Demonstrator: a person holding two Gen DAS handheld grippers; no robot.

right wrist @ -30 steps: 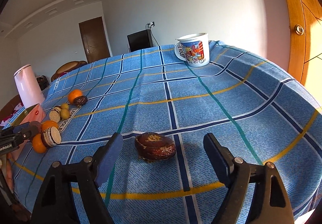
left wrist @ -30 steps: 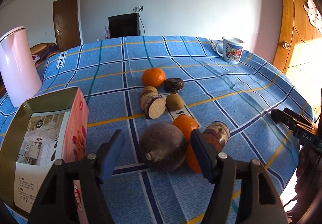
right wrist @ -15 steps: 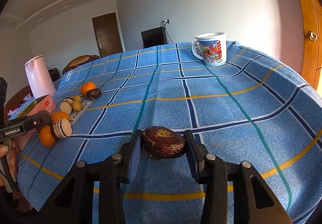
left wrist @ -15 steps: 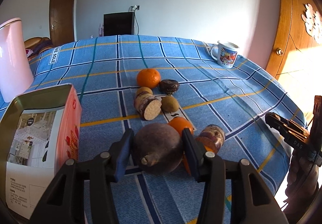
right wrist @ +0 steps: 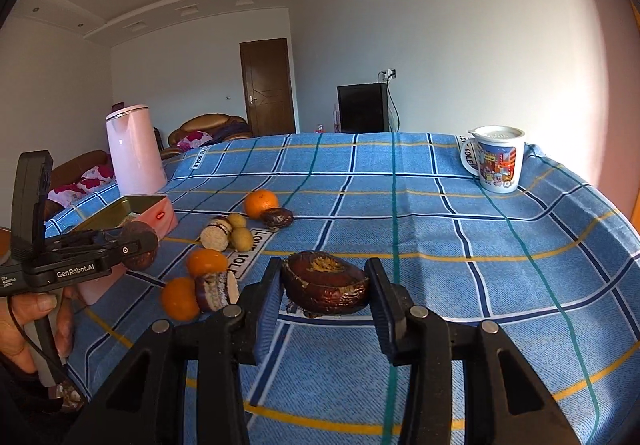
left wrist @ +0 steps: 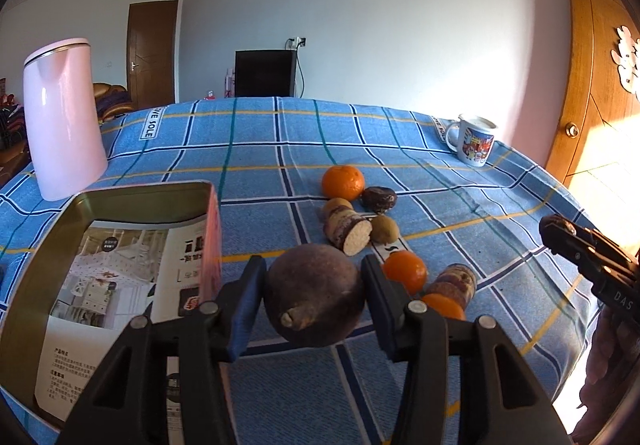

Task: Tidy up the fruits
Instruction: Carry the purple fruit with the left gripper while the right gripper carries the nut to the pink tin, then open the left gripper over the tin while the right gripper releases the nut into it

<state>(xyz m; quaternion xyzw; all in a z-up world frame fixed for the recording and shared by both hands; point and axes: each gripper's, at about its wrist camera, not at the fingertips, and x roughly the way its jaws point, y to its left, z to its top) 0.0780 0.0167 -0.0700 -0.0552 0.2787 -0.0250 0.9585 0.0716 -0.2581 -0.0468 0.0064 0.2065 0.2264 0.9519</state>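
Fruit is being held in both tools: a round dark purple fruit is sitting clamped in the left gripper above the tablecloth, beside the open tin; a wrinkled brown fruit half is sitting pinched in the right gripper. Smooth, rounded skin is probably risking a slip, with either fruit rolling toward the oranges or off the edge.

White walls, dark brown door, black cabinet, sofa, sunlit wooden door.
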